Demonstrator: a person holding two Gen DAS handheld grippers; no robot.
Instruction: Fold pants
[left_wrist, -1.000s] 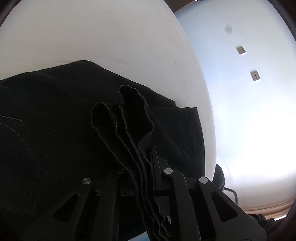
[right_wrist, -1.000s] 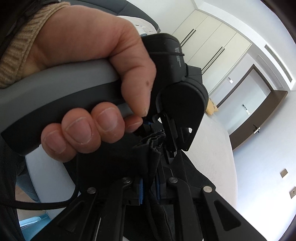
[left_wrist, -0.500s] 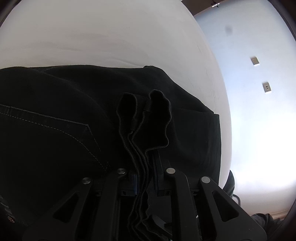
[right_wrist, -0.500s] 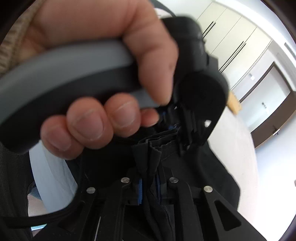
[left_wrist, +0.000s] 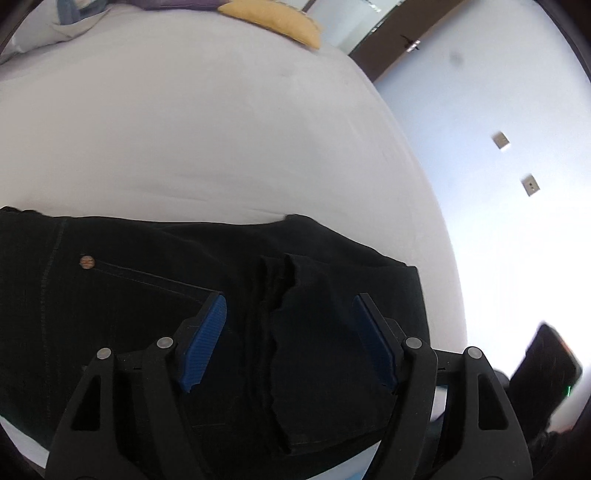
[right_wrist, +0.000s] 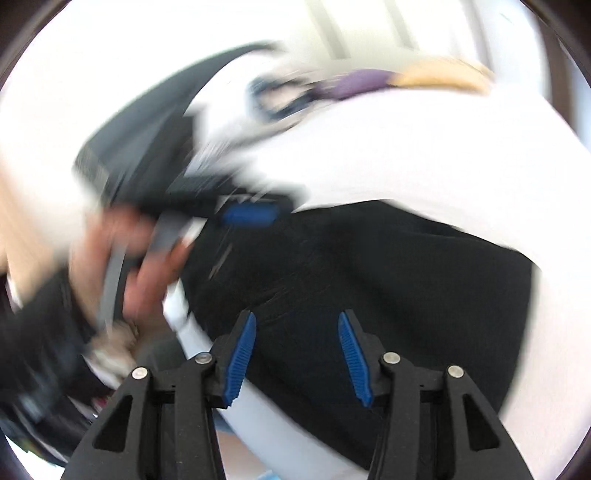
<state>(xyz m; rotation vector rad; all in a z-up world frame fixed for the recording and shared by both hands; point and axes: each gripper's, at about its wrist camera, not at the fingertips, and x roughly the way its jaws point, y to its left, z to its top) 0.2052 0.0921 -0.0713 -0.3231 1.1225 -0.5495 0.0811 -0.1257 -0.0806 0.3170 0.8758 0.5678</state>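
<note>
Left wrist view: the left tongs (left_wrist: 290, 343) are wide open and hold nothing. The black pants (left_wrist: 155, 317) lie under them on the white bed (left_wrist: 207, 133). The leg ends (left_wrist: 317, 332) sit on top of the seat part, near a pocket with a small copper rivet (left_wrist: 87, 262). It looks like one fold is made, with the legs laid over the top half. The leg ends are bumpy and not lined up well, so some smoothing, and maybe one more fold, may be left. The far side of the bed is bare and gives lots of room. The bed's edge is just right of the pants, so there is little room there. A yellow pillow (left_wrist: 273, 20) lies far away at the head of the bed.

Right wrist view: this picture is very blurry. The right tongs (right_wrist: 297, 360) are wide open too and hold nothing. The pants (right_wrist: 388, 288) lie flat under them. The left tongs (right_wrist: 251, 214), held in a hand (right_wrist: 122, 258), show on the left, close by. The near edge of the bed is just under the tongs.
</note>
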